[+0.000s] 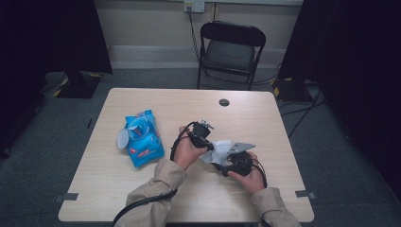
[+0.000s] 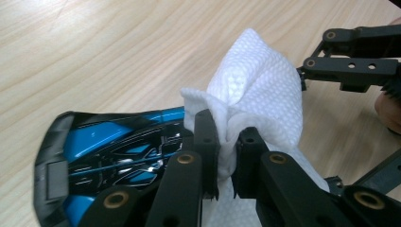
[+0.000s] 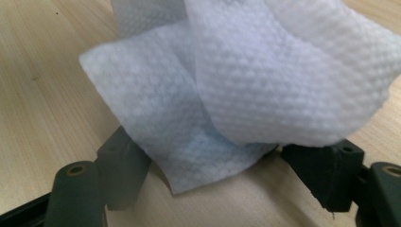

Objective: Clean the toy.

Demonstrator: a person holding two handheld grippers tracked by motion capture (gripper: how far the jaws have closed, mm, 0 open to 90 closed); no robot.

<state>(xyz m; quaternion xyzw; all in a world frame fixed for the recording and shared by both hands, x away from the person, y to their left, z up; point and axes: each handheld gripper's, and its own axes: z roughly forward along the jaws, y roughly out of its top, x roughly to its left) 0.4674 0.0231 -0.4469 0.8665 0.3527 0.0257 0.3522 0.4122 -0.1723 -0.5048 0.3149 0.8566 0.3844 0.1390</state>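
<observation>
A white textured wet wipe (image 1: 220, 149) hangs bunched between my two grippers above the table's middle. My left gripper (image 2: 227, 135) is shut on a fold of the wipe (image 2: 260, 85), which rises crumpled above the pads; in the high view that gripper (image 1: 207, 141) points right. My right gripper (image 3: 222, 156) stands open, its jaws wide apart, and the wipe (image 3: 265, 80) drapes down between them without being pinched. From above, the right gripper (image 1: 227, 158) sits just right of the wipe. One right-gripper finger (image 2: 350, 64) shows past the wipe.
A blue wipes packet (image 1: 143, 137) lies on the wooden table (image 1: 189, 198) left of my hands, its flap lifted. A glossy blue-and-black object (image 2: 108, 151) sits beside my left jaw. A black folding chair (image 1: 229, 52) stands beyond the far edge.
</observation>
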